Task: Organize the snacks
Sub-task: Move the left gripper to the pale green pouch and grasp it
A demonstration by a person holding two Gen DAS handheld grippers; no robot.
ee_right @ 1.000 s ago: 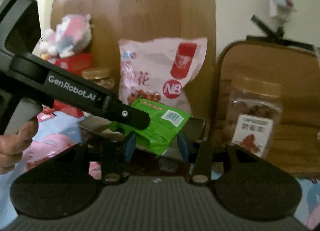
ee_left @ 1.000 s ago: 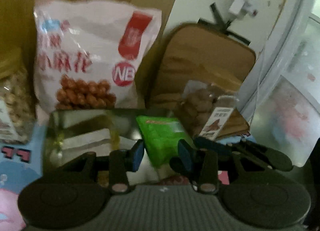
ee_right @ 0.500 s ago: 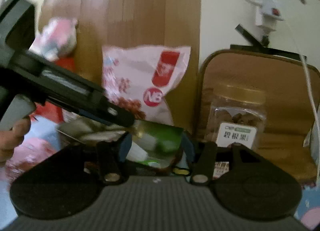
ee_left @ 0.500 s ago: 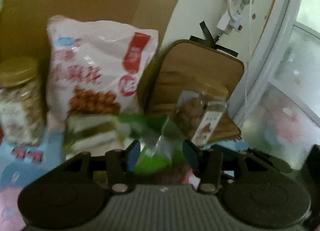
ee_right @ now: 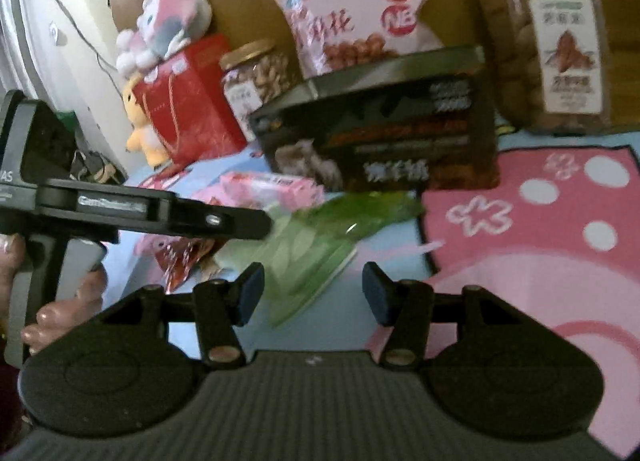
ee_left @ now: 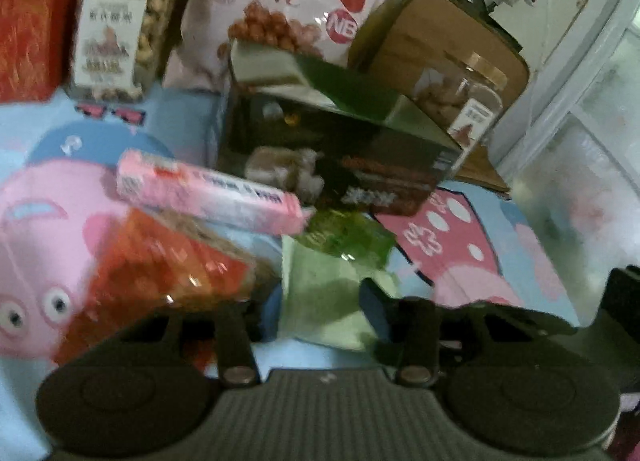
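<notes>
Both grippers have dropped lower since the earlier frames, so the mat now fills the near ground and the green packet [ee_left: 340,281], held up before the dark box a second ago, now lies low over the cartoon mat [ee_left: 460,245].

From left to right along the far edge stand one red box [ee_right: 188,101] with two plush toys [ee_right: 172,17] on and beside it, one gold-lidded jar of nuts [ee_left: 120,21], one pink-and-white snack bag [ee_left: 288,1] leaning upright, and a second gold-lidded jar [ee_right: 552,41] at the far right: two jars in all. In front of the bag sits one dark box [ee_left: 336,149], its lid tilted. Near its left end lies one pink packet [ee_left: 208,189], and nearer still one red wrapper [ee_left: 160,273].

The left gripper [ee_left: 316,313] has the green packet between its fingers, and its jaws are closing; blur hides whether the pads press on the packet. In the right wrist view one finger of that gripper reaches across to the packet's left end, with a hand [ee_right: 60,301] on its handle.

The right gripper [ee_right: 312,293] hovers just near of the green packet. Its jaws are narrowing but stand apart, with only the packet's near corner showing in the gap and neither pad touching it.
</notes>
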